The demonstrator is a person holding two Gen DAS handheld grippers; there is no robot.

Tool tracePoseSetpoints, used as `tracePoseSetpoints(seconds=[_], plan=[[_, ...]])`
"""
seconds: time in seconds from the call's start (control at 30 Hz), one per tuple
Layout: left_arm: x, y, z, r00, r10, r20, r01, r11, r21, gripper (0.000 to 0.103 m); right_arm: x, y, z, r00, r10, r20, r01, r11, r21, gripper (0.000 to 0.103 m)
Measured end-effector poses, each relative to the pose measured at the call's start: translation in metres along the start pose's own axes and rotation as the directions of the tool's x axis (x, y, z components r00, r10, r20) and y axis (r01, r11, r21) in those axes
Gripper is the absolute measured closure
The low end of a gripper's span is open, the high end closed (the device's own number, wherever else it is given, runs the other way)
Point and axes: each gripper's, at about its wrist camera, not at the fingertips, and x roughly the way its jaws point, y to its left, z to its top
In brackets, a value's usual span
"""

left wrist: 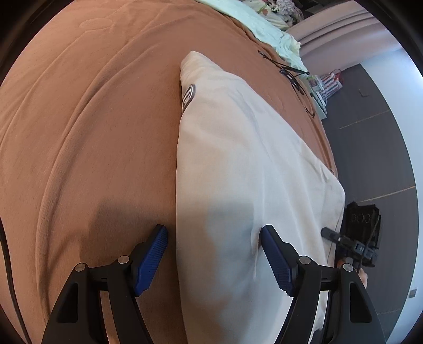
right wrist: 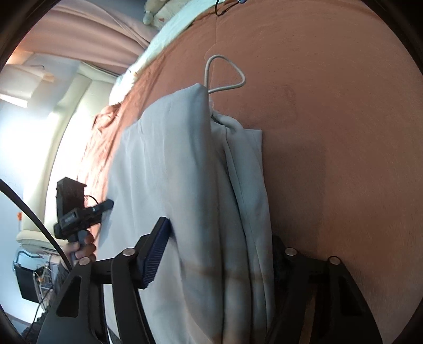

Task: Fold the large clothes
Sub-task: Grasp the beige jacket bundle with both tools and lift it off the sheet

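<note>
A cream garment [left wrist: 238,158] lies folded into a long strip on the brown bedspread [left wrist: 92,119], with a round badge [left wrist: 188,95] near its far end. My left gripper [left wrist: 214,238] stands open astride the strip's near left edge: one blue pad sits over the bedspread, the other rests on the cloth. In the right wrist view the garment [right wrist: 185,172] shows stacked layers and a drawstring loop [right wrist: 224,76]. My right gripper [right wrist: 222,230] is shut on that thick folded edge, its right finger hidden behind the cloth. Each gripper also shows in the other's view, as my right gripper [left wrist: 351,246] and my left gripper [right wrist: 79,211].
A pale green sheet [left wrist: 264,23] and black wire hangers [left wrist: 288,71] lie at the far right of the bed. The bed's right edge drops to a dark floor [left wrist: 370,148] with a black bag [left wrist: 364,219]. A hand [right wrist: 79,246] holds the left gripper's handle.
</note>
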Motion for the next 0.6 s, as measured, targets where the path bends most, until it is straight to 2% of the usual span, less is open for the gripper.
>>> tracePoseSetpoints(seconds=[0.03, 0.07, 0.1, 0.17, 0.2, 0.27, 0.37, 0.6], plan=[[0.002, -0.001, 0.003, 1.000, 0.004, 0.001, -0.004, 1.000, -0.005, 0.035, -0.004, 0.001, -0.004, 1.000, -0.014, 0.000, 0.014, 1.000, -0.002, 0.063], [0.003, -0.002, 0.005, 1.000, 0.006, -0.001, -0.006, 1.000, -0.006, 0.043, -0.004, 0.006, -0.005, 1.000, -0.021, 0.001, 0.021, 1.000, -0.006, 0.068], [0.004, -0.004, 0.006, 1.000, 0.013, -0.007, -0.013, 1.000, -0.009, 0.046, -0.005, 0.011, -0.006, 0.999, -0.031, 0.008, 0.031, 0.999, -0.011, 0.077], [0.001, -0.007, 0.005, 1.000, 0.026, -0.012, -0.026, 1.000, -0.013, 0.057, -0.013, 0.026, -0.012, 0.998, -0.057, 0.030, 0.058, 0.998, -0.023, 0.086], [-0.002, -0.011, 0.004, 0.999, 0.036, -0.011, -0.036, 0.999, -0.010, 0.059, -0.016, 0.036, -0.014, 0.997, -0.064, 0.043, 0.065, 0.997, -0.039, 0.091], [-0.009, -0.016, 0.003, 0.999, 0.044, -0.004, -0.044, 0.999, 0.000, 0.072, -0.025, 0.056, -0.022, 0.995, -0.071, 0.067, 0.075, 0.995, -0.065, 0.093], [-0.025, -0.027, -0.002, 0.999, 0.039, 0.017, -0.039, 0.999, 0.018, 0.082, -0.034, 0.085, -0.032, 0.991, -0.091, 0.100, 0.101, 0.990, -0.101, 0.094], [-0.082, -0.059, -0.022, 0.995, 0.025, 0.099, -0.034, 0.996, 0.088, 0.088, -0.065, 0.138, -0.072, 0.976, -0.073, 0.205, 0.110, 0.979, -0.174, 0.095]])
